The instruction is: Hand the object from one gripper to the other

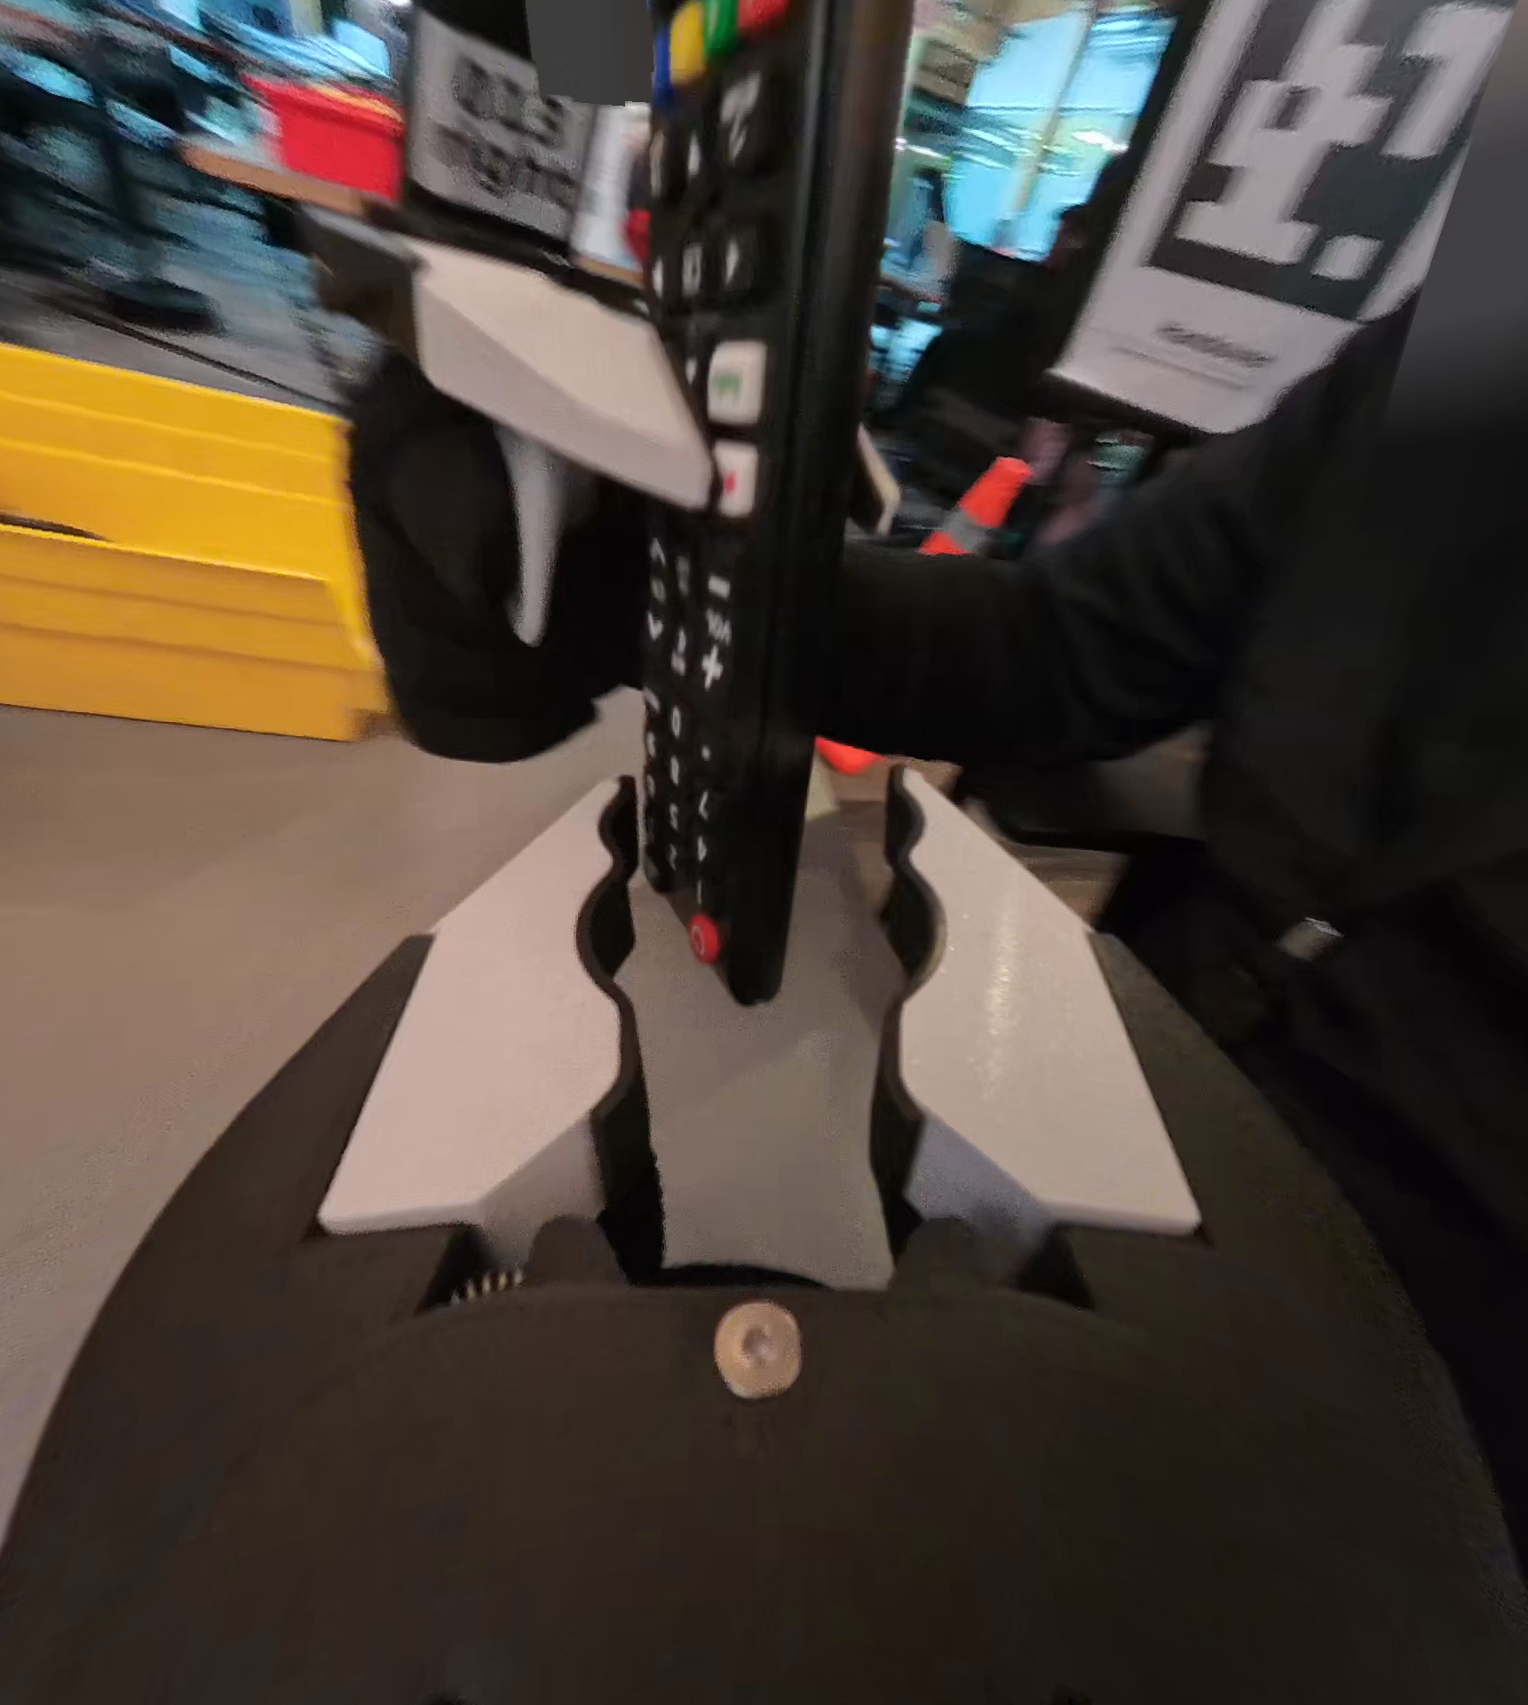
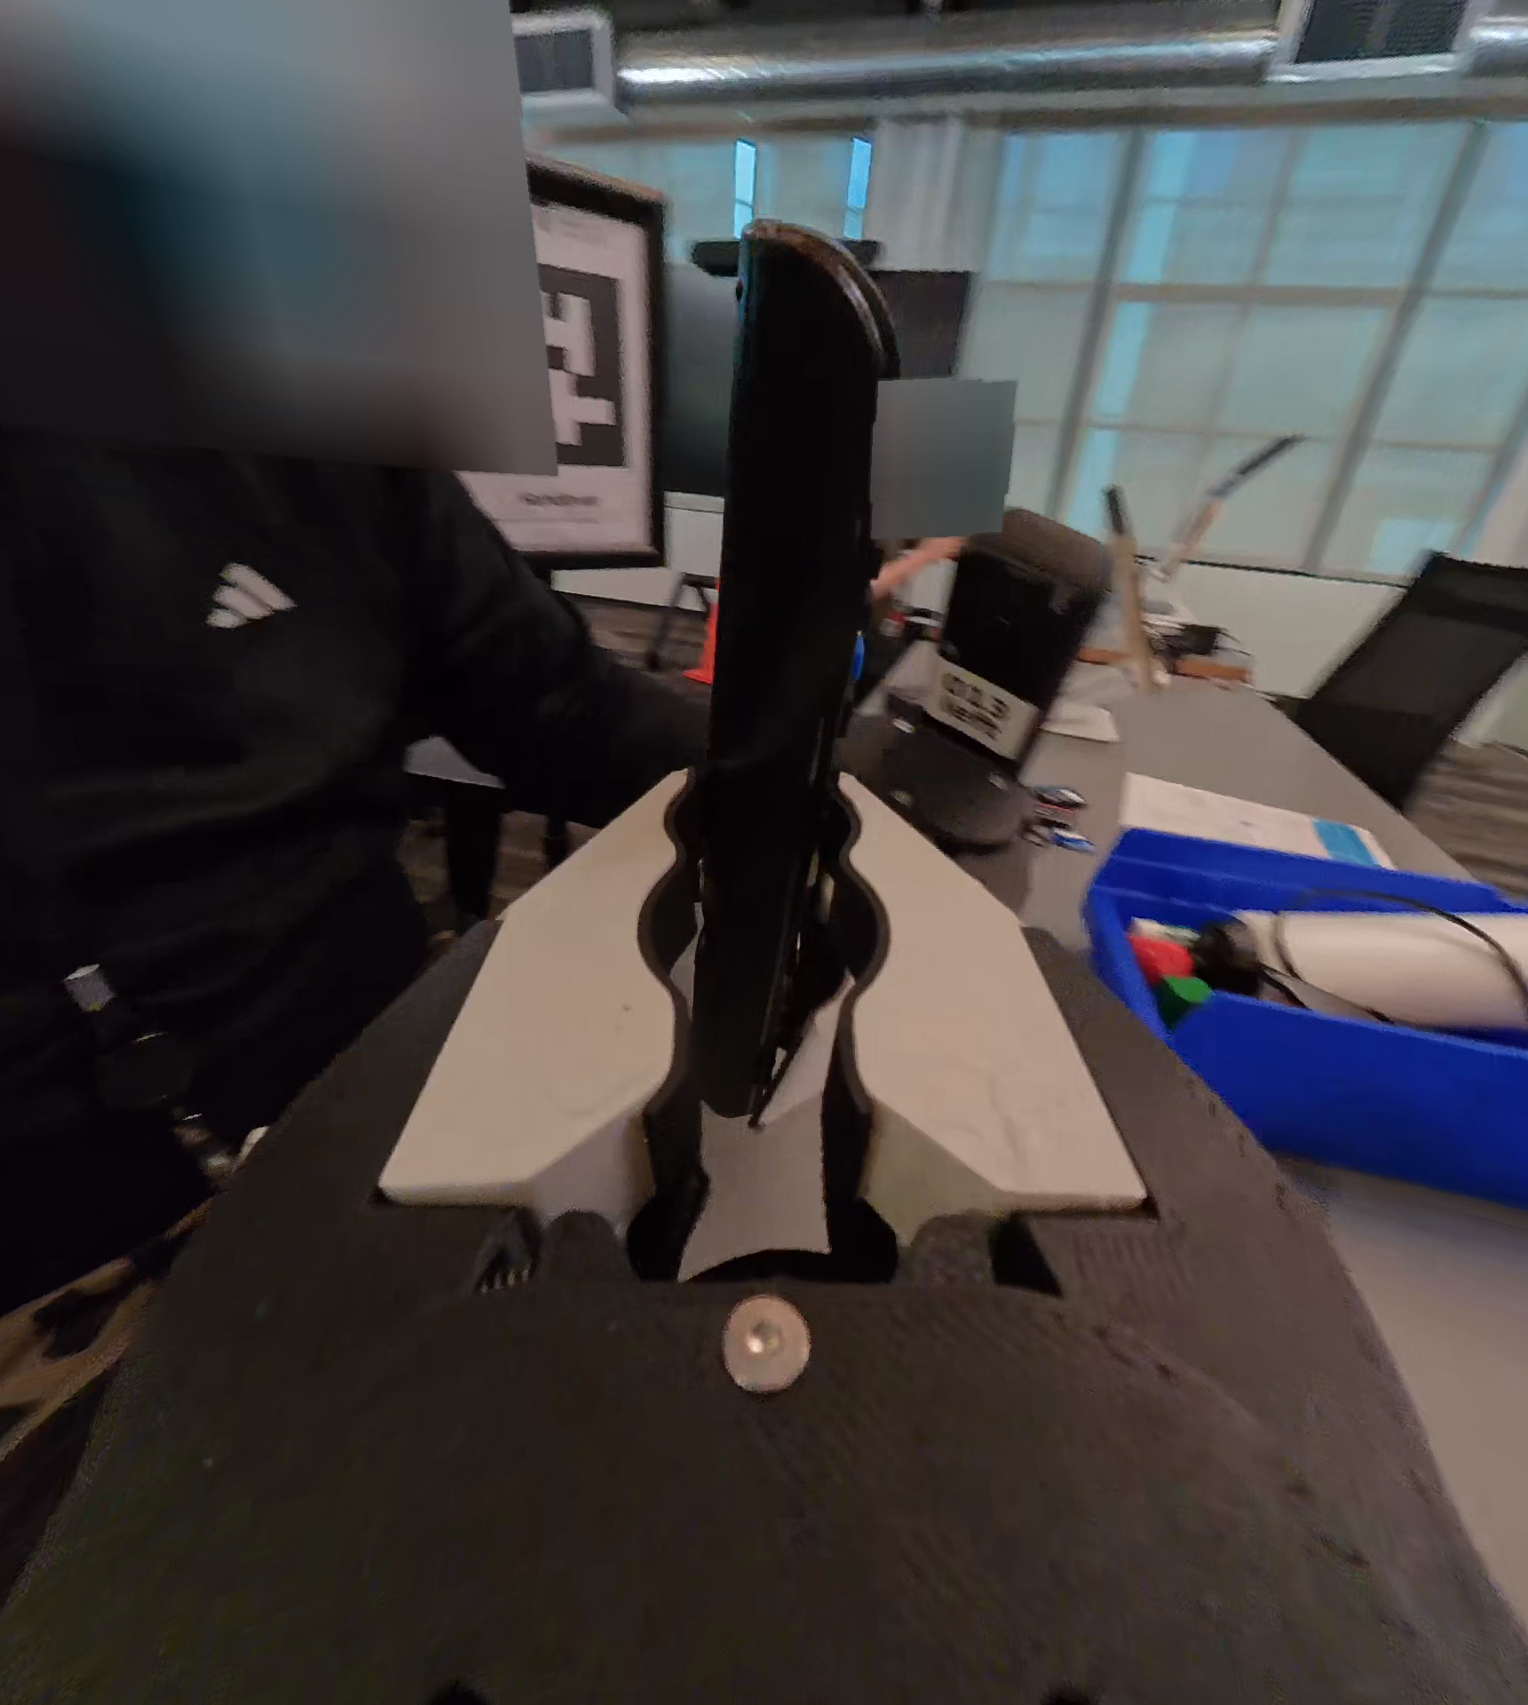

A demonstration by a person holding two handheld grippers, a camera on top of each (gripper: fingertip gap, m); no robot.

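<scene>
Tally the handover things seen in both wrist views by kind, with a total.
Black remote control with coloured buttons: 1
Two-finger grippers with white fingers: 2, the left gripper open around the remote's end, the right gripper shut on it
Blue plastic bin: 1
Total: 4

I count one black remote (image 1: 746, 517), upright at twelve o'clock. I hold two grippers: my left gripper (image 1: 755, 886) and my right gripper (image 2: 764, 886). One blue bin (image 2: 1387, 1089) sits at three o'clock on one counter (image 2: 1203, 747). Two orange cones (image 1: 981, 512) show, and one yellow crate stack (image 1: 123, 535) at nine o'clock.
</scene>
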